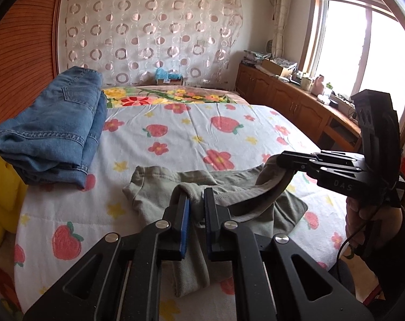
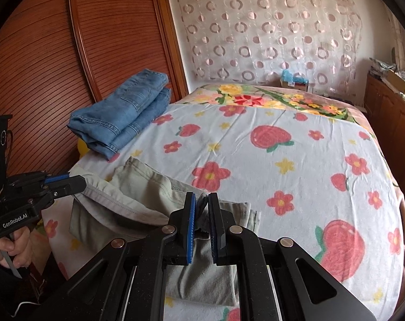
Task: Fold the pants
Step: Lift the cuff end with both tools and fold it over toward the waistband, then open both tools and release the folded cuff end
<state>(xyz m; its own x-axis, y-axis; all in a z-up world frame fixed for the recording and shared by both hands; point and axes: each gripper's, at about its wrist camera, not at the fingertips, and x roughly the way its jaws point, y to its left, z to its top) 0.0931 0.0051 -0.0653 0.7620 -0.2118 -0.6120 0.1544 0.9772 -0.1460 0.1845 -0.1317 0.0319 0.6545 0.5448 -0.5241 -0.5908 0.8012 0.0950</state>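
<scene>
The bed (image 1: 229,139) fills both views, its strawberry sheet running far to the curtain. Folded jeans (image 1: 55,123) sit at the far left edge, well apart from my work. The pants (image 1: 229,184), grey-green, lie at the near edge, partly bunched, one long hem lifted off the sheet between my two grippers. My left gripper (image 1: 196,195) has its jaws pressed together on a fold of that cloth; my right gripper (image 2: 201,200) is clamped the same way on the other end, with fabric hanging below each.

My worry: each grip looks to hold only a thin pinch, so a sharp pull could slip the hem free. If I carry the ends unevenly, the loose layers beneath may drag and crease, or slide off the near edge.
</scene>
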